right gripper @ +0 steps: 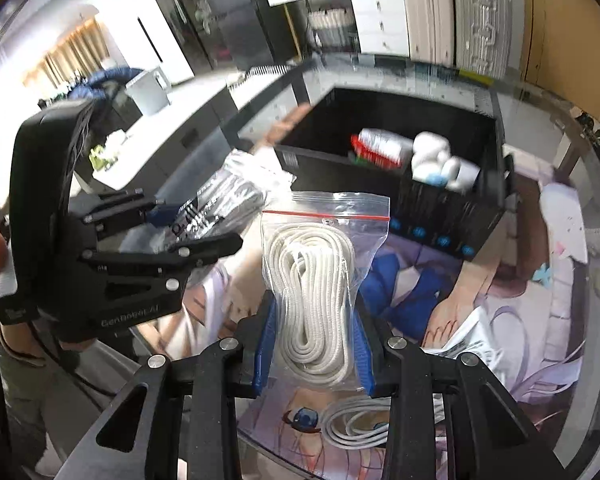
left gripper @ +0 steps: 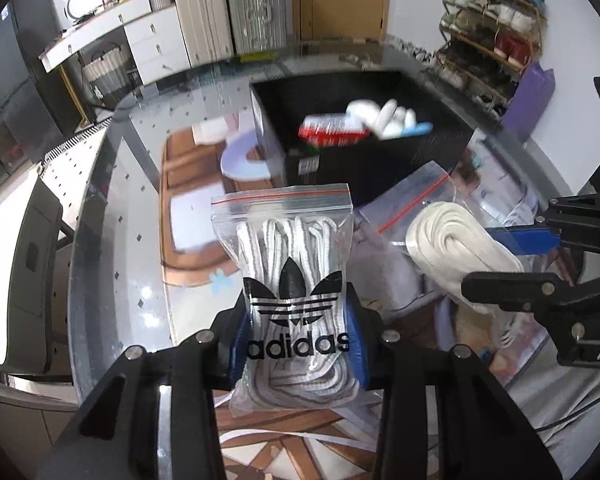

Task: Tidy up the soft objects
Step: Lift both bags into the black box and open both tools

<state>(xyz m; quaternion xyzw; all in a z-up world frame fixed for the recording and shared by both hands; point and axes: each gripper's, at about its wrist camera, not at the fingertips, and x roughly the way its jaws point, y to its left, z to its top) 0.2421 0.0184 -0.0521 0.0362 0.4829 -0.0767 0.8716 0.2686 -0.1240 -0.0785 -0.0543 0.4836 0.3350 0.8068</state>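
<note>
My left gripper (left gripper: pixel 298 344) is shut on a clear zip bag of white laces with a black adidas logo (left gripper: pixel 290 280) and holds it above the glass table. My right gripper (right gripper: pixel 314 350) is shut on a clear zip bag of cream rope (right gripper: pixel 316 280). That rope bag (left gripper: pixel 456 240) and the right gripper (left gripper: pixel 516 264) show at the right of the left wrist view. The left gripper (right gripper: pixel 188 228) with its adidas bag (right gripper: pixel 224 204) shows at the left of the right wrist view. A black box (left gripper: pixel 380 168) stands ahead, holding a red-and-white packet (left gripper: pixel 334 128) and white soft items (left gripper: pixel 388 116).
The round glass table (left gripper: pixel 112 240) carries a printed mat (right gripper: pixel 500 280). A loose white cord (right gripper: pixel 352 428) lies on the mat under my right gripper. Suitcases (left gripper: pixel 228 8) and a shoe rack (left gripper: pixel 488 32) stand beyond the table.
</note>
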